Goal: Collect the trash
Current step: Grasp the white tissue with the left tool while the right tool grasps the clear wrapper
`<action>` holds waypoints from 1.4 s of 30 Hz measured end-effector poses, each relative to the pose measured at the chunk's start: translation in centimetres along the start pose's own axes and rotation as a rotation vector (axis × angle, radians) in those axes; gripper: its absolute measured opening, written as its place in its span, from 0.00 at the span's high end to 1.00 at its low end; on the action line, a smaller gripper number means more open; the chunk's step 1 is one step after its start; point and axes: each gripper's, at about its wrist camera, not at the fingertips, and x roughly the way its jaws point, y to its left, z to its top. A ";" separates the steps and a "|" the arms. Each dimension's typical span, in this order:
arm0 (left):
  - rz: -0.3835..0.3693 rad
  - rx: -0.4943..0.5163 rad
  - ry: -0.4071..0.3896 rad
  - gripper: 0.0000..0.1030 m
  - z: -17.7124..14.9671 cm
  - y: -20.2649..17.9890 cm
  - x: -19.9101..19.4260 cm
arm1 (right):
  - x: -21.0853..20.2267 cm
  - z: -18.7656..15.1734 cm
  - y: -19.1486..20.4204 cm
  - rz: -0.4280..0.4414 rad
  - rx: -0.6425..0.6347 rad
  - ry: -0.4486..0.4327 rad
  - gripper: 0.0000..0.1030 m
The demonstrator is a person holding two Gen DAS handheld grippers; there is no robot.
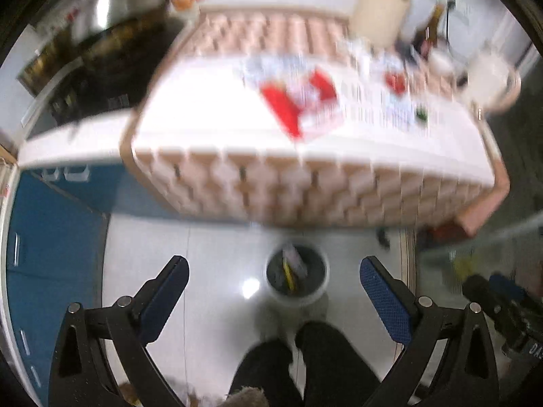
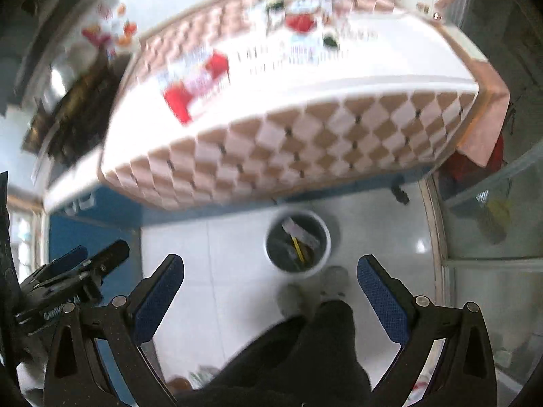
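A small white trash bin (image 1: pixel 298 279) (image 2: pixel 298 242) with a dark liner stands on the pale tiled floor in front of the table and holds wrappers and a yellow stick. My left gripper (image 1: pixel 274 273) is open and empty, high above the floor, with the bin between its fingers in the view. My right gripper (image 2: pixel 269 269) is also open and empty, and the bin lies just ahead of it. On the table lies a red and white package (image 1: pixel 298 101) (image 2: pixel 195 84) with several small bits of litter (image 1: pixel 395 81) (image 2: pixel 300 22) farther right. Both views are blurred.
The table (image 1: pixel 305 186) (image 2: pixel 305 142) has a pink and tan checkered cloth hanging over its edge. A blue cabinet (image 1: pixel 51 237) (image 2: pixel 91 237) stands at left. A person's dark trouser legs (image 1: pixel 305 366) (image 2: pixel 305 356) and slippers (image 2: pixel 334 279) are below. A glass-fronted unit (image 2: pixel 492 210) is at right.
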 end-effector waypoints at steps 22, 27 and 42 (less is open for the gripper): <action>-0.077 -0.077 0.185 0.01 28.8 -15.3 20.3 | 9.6 32.9 -15.1 0.047 0.234 -0.076 0.18; -0.080 -0.069 0.237 0.32 32.4 -18.1 26.3 | 14.8 38.8 -18.0 0.050 0.235 -0.022 0.19; 0.188 0.004 0.092 0.93 30.6 -17.0 23.4 | 23.3 44.6 -12.6 -0.206 -0.040 -0.040 0.91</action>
